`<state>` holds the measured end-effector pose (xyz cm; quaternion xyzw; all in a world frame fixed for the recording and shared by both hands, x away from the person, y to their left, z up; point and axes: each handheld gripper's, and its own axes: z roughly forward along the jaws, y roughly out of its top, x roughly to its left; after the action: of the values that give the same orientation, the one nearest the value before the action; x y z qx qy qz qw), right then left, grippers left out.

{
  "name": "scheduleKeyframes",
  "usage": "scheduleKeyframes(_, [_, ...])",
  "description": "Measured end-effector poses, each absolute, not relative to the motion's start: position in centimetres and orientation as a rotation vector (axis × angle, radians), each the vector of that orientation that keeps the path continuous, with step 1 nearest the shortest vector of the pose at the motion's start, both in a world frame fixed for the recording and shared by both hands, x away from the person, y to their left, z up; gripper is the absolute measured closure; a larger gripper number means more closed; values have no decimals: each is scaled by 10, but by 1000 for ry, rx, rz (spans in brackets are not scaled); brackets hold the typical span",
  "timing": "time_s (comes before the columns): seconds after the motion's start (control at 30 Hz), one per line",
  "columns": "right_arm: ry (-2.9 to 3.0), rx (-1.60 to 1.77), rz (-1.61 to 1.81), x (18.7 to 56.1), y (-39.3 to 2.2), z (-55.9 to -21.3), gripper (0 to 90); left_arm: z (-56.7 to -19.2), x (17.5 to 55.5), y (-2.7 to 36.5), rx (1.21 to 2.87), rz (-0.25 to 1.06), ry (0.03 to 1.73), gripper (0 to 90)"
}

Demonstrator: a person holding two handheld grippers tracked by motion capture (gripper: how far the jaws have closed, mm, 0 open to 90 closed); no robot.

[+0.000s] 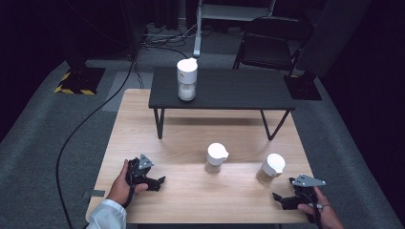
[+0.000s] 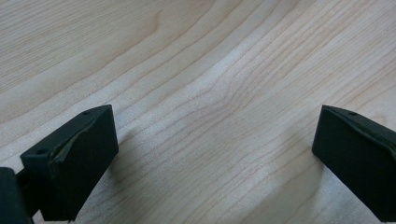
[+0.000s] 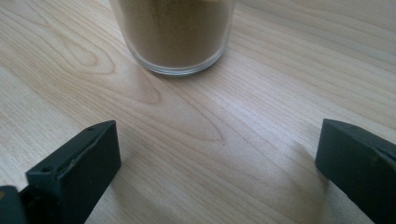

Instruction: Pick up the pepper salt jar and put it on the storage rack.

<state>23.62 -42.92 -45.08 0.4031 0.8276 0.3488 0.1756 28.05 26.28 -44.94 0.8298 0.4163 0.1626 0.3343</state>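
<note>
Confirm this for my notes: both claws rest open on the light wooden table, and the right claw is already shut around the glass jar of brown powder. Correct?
Not quite. The right gripper view shows the right claw open, with the glass jar of brown powder standing ahead of the jaws, untouched. The left claw is open over the light wooden table, as you said.

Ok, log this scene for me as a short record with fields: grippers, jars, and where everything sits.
left gripper: open, low over the wooden table, nothing between its jaws
right gripper: open, facing the right jar
right jar: glass, white lid, brown powder
middle jar: white lid, on the wooden table
far jar: on the black shelf
</note>
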Motion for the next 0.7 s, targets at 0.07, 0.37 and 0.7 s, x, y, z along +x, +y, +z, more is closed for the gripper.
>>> scheduleKeyframes(0.07, [2344,1143,987,236,-429,-451,0,-449,281,263,2166,425,1085,0])
scheduleKeyframes(0.37, [2342,1137,1012,230,-429,-448,15,-449,280,263,2166,425,1087,0])
scheduleKeyframes(0.7, [2288,1135,1118,208,-426,-439,13,-449,280,262,2165,426,1090,0])
